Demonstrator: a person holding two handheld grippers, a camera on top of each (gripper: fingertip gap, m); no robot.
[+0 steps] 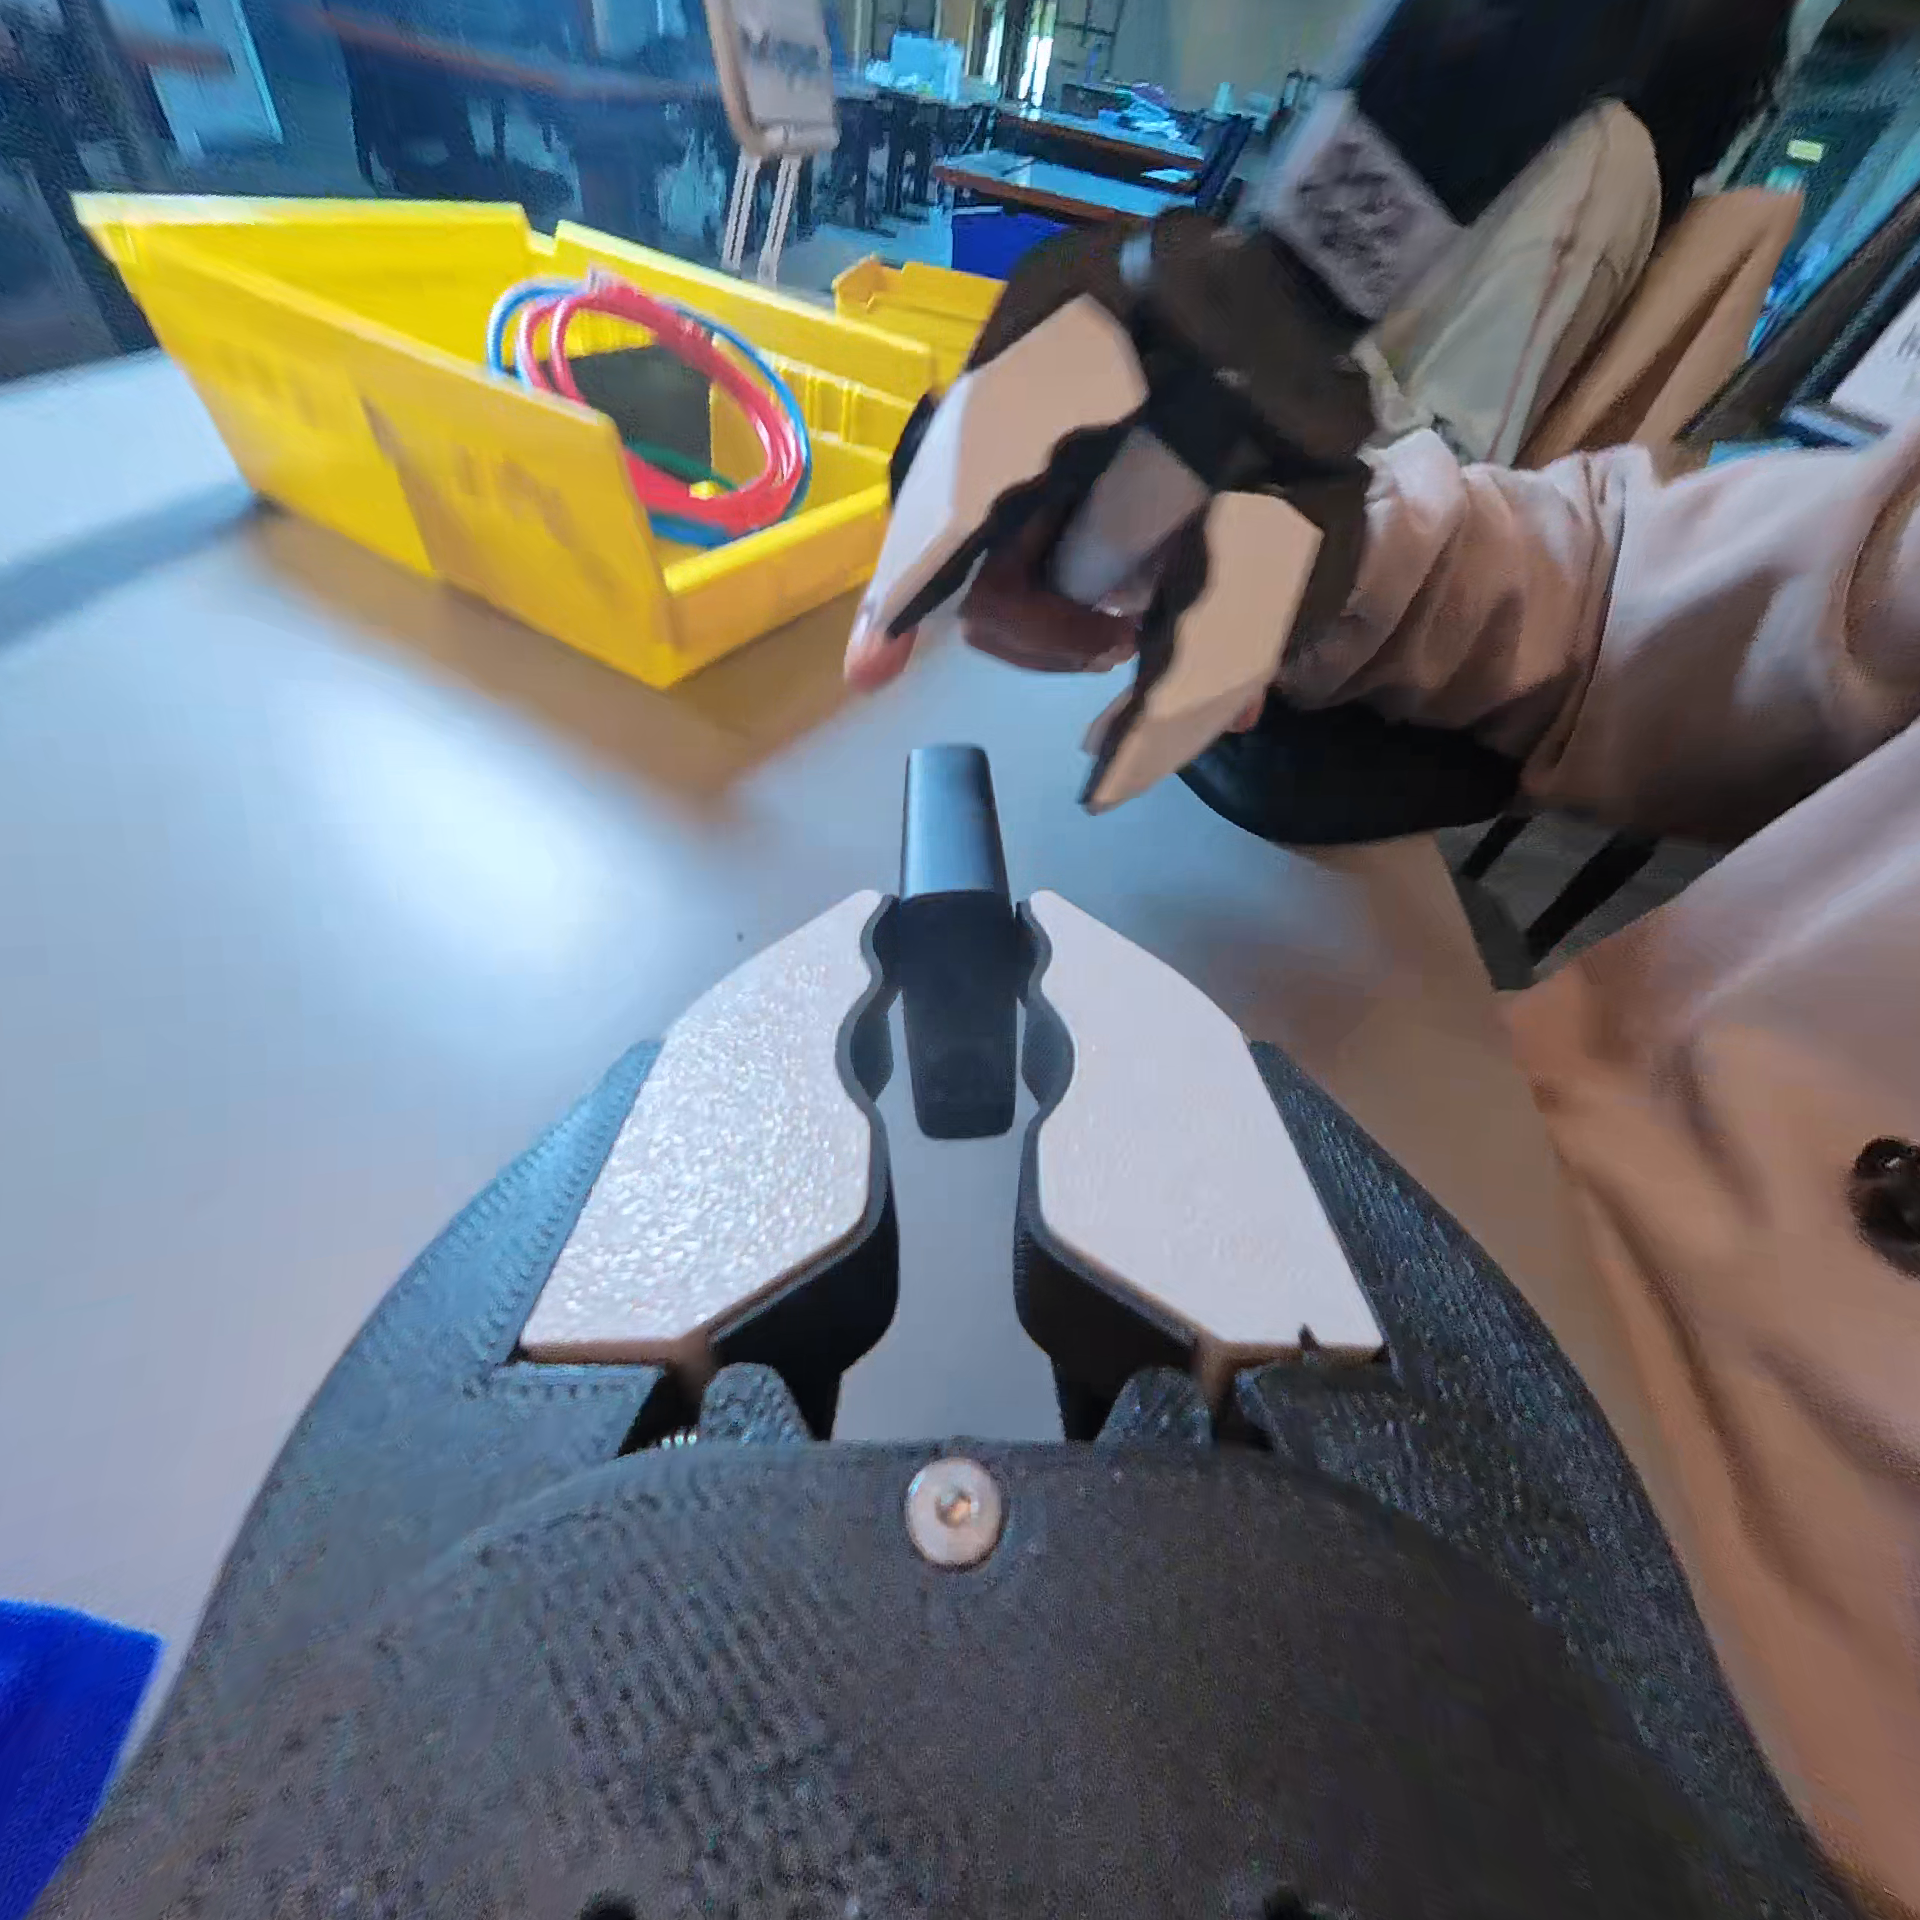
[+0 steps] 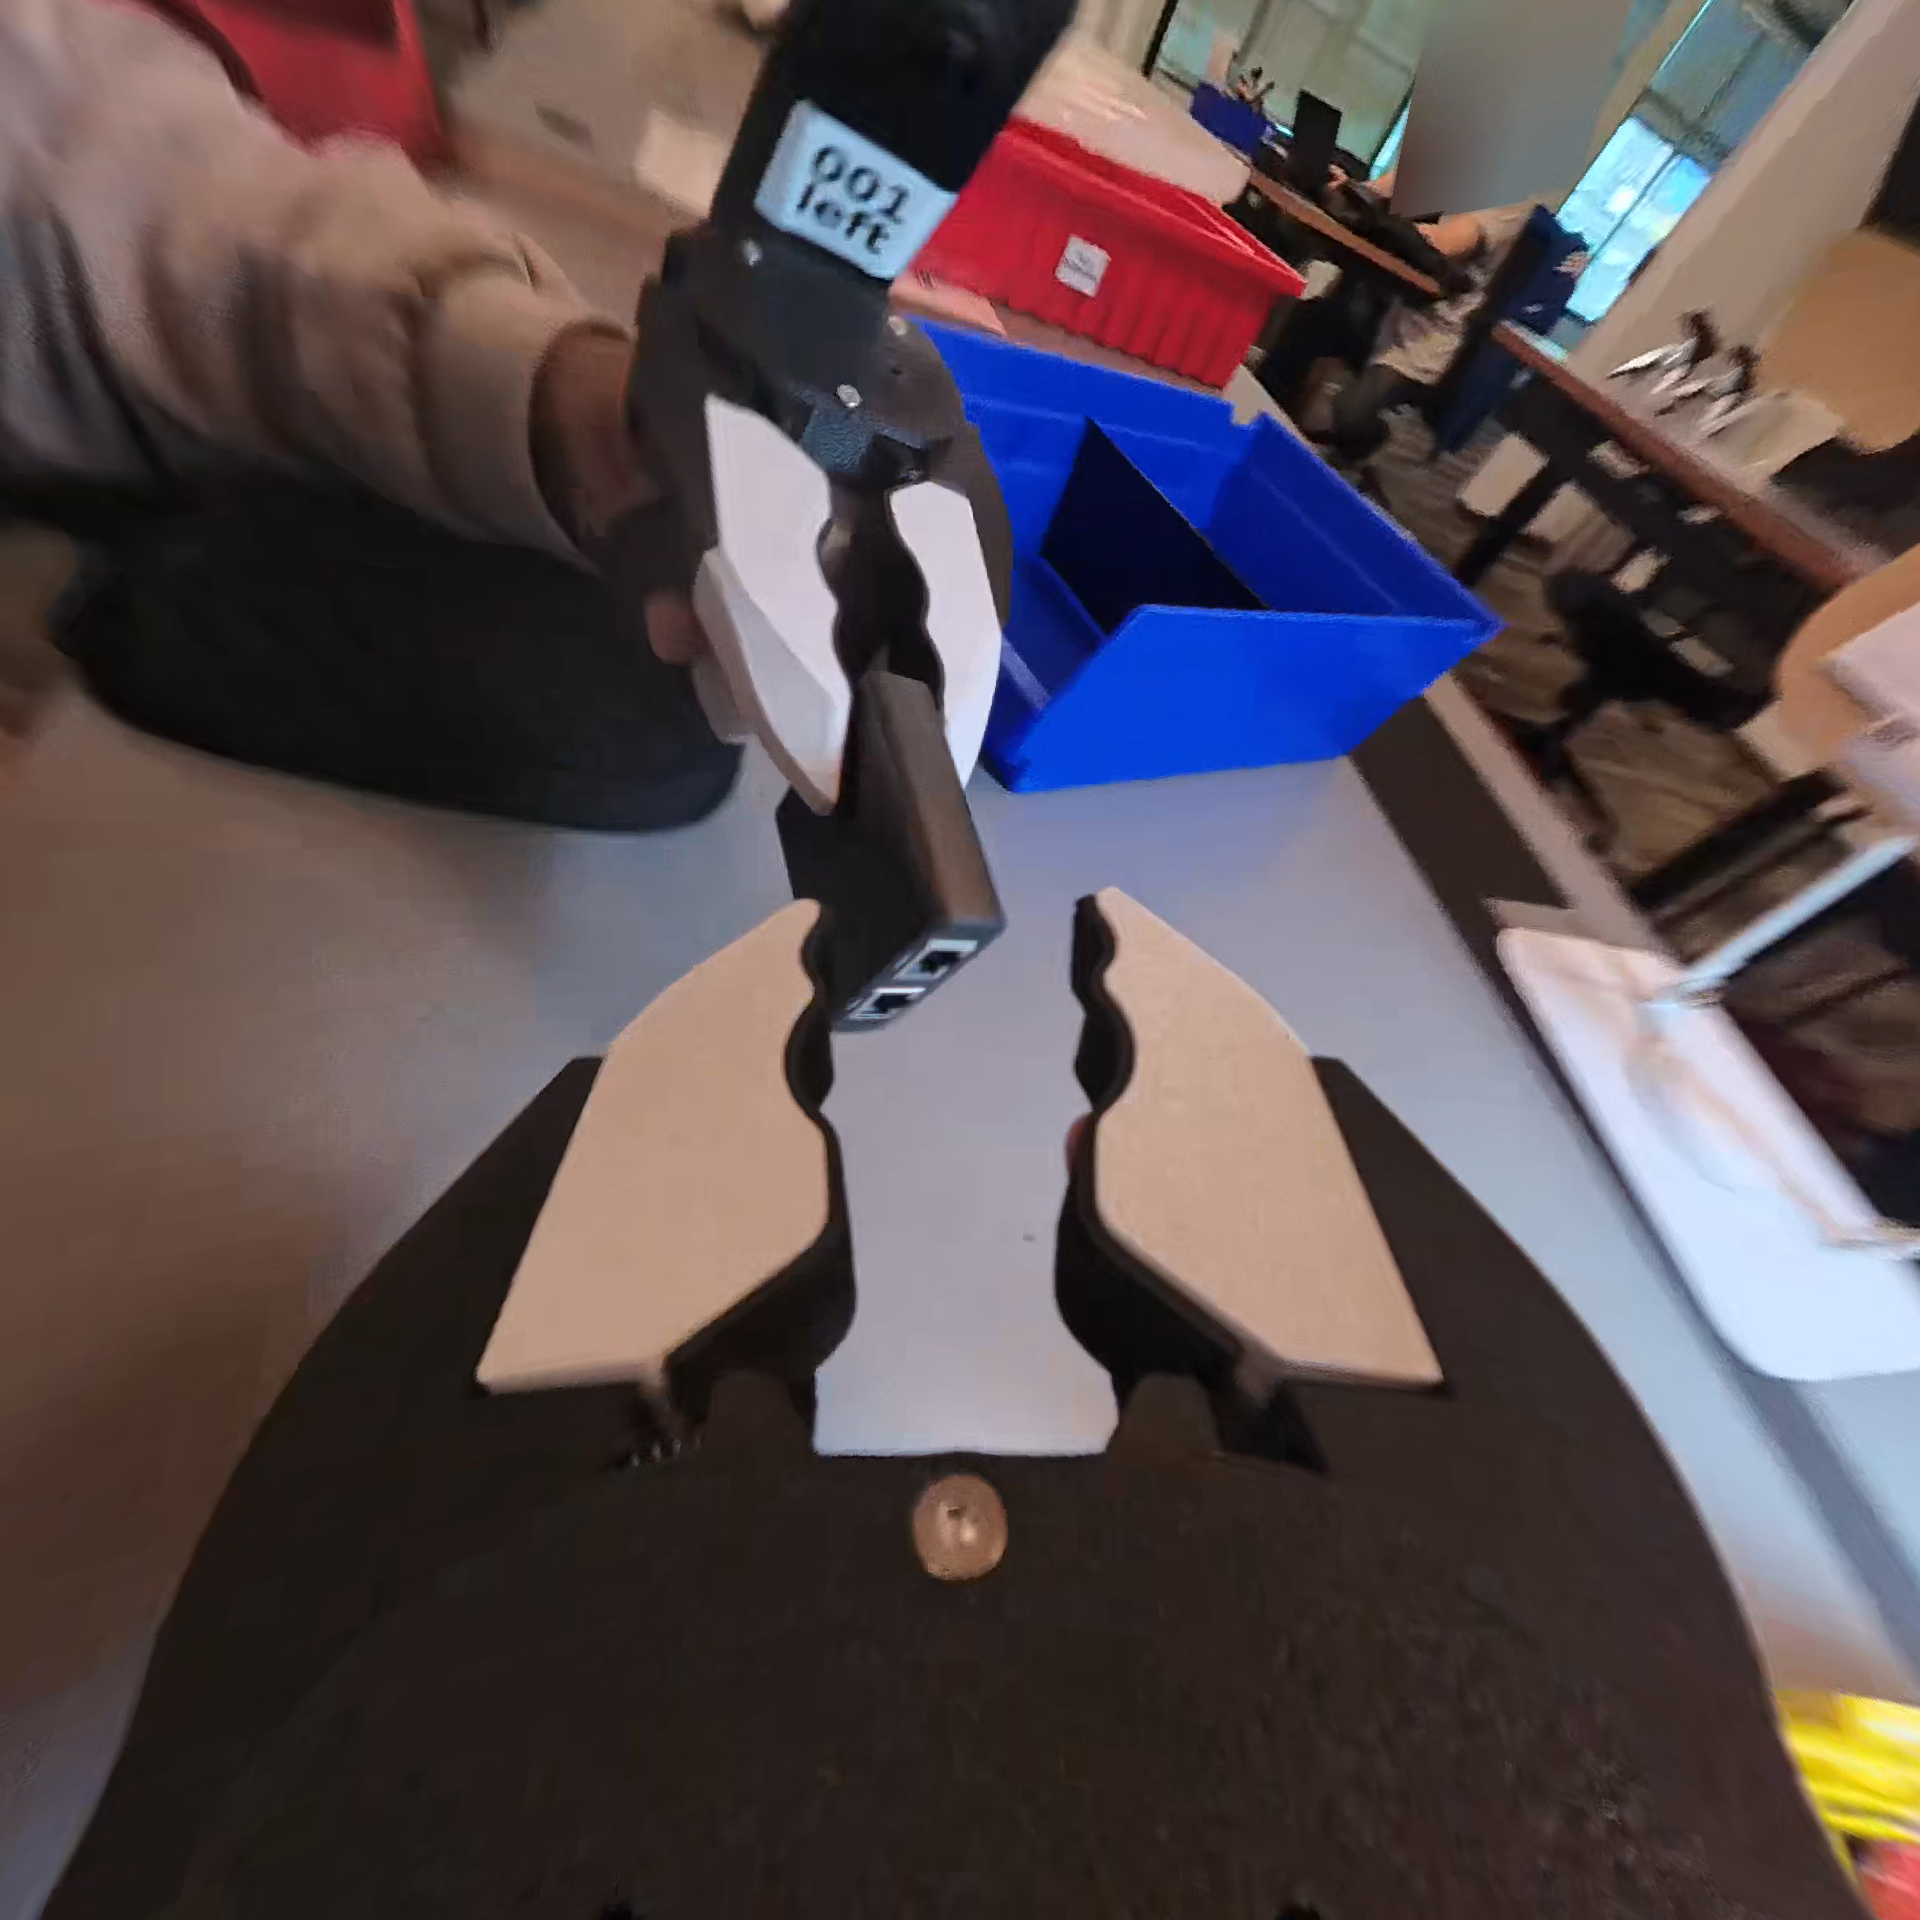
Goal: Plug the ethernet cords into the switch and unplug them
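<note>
Left wrist view shows my left gripper (image 1: 956, 914) clamped on the black switch (image 1: 954, 935), lifted above the table (image 1: 312, 935). My right gripper (image 2: 951, 925) is parted and empty. Next, I judge, fetch a cord (image 1: 665, 416) from the yellow bin (image 1: 520, 520).

Bright daylight, table (image 1: 312, 987) glare, blurred warped edges.

switch (image 1: 954, 935) between left jaws | cords (image 1: 665, 416) in bin (image 1: 343, 416) (behind, left) on table (image 1: 312, 935)
</note>
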